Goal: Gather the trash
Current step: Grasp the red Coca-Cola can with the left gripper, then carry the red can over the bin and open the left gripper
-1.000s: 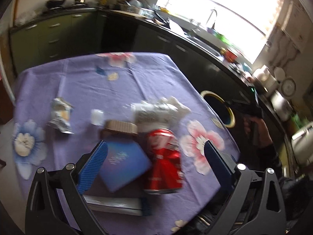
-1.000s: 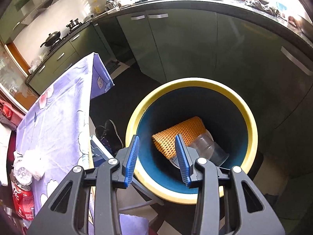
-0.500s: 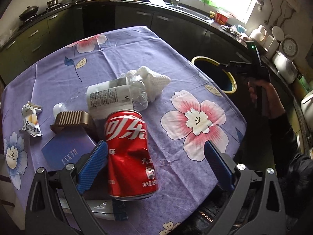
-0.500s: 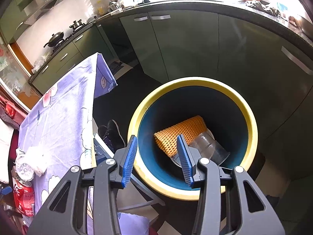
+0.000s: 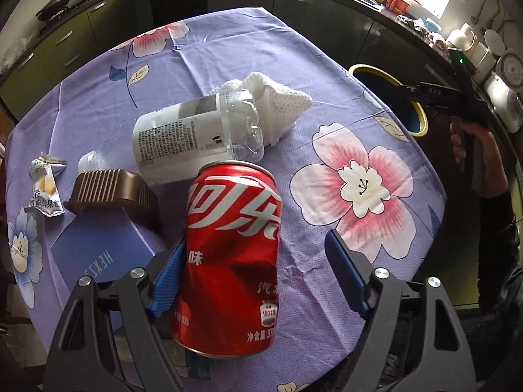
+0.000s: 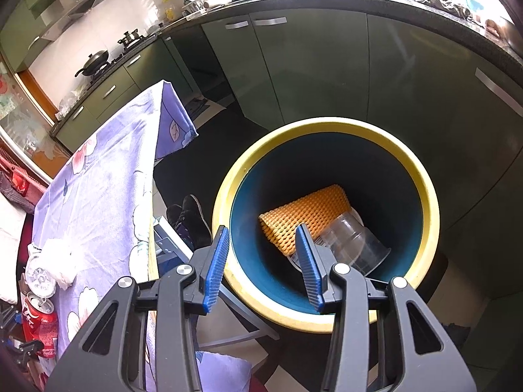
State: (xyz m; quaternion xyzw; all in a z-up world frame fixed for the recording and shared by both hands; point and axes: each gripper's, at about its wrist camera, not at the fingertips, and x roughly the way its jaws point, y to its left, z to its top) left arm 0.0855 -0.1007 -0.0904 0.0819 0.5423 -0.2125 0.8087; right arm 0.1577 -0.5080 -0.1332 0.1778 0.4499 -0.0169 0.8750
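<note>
— Trash on the table (image 5: pixel 248 49): one red can (image 5: pixel 232 258), one bottle (image 5: pixel 196 137), one wrapper (image 5: pixel 44 186); two pieces in the bin (image 6: pixel 425 196).

— Left gripper (image 5: pixel 251 274) tilts down, closing astride the can, right pad clear; right gripper (image 6: pixel 261 261) hangs empty, part-open, over the bin.

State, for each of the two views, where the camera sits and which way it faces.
Left wrist: on the left gripper, looking down at the table; its jaws are closing around the red can; the right hand shows.
Right wrist: on the right gripper, empty, looking down into the bin.
Shared: can, bin, tablecloth.
</note>
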